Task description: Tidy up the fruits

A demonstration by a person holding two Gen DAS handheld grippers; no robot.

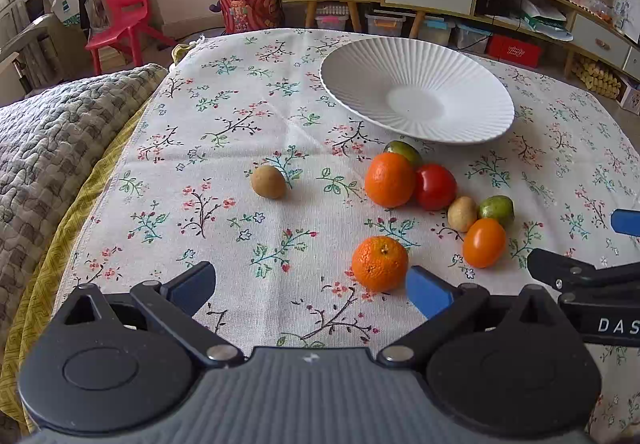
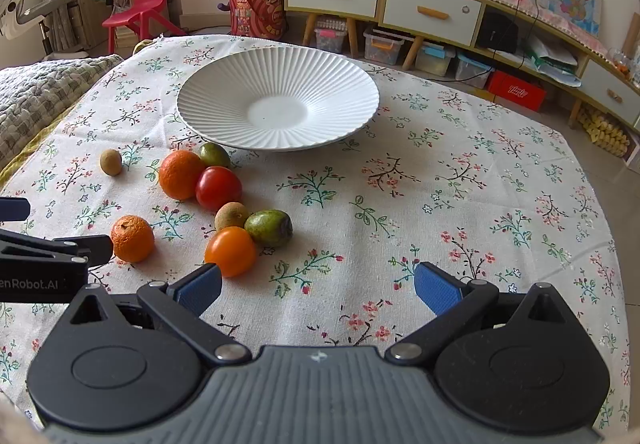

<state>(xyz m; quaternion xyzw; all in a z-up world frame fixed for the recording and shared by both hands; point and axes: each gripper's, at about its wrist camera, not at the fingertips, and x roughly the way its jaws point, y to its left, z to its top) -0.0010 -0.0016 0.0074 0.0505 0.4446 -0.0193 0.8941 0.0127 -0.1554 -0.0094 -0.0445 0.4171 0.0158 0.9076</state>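
Since the plate (image 2: 224, 92) near the tabletop's far edge holds nothing, the sorting has not begun: all eight fruits (image 2: 218, 188) lie on the cloth in front of it. Left gripper (image 1: 312, 284) and right gripper (image 2: 318, 286) both have fingers spread wide, grasping nothing, near the closest mandarin (image 1: 380, 263).
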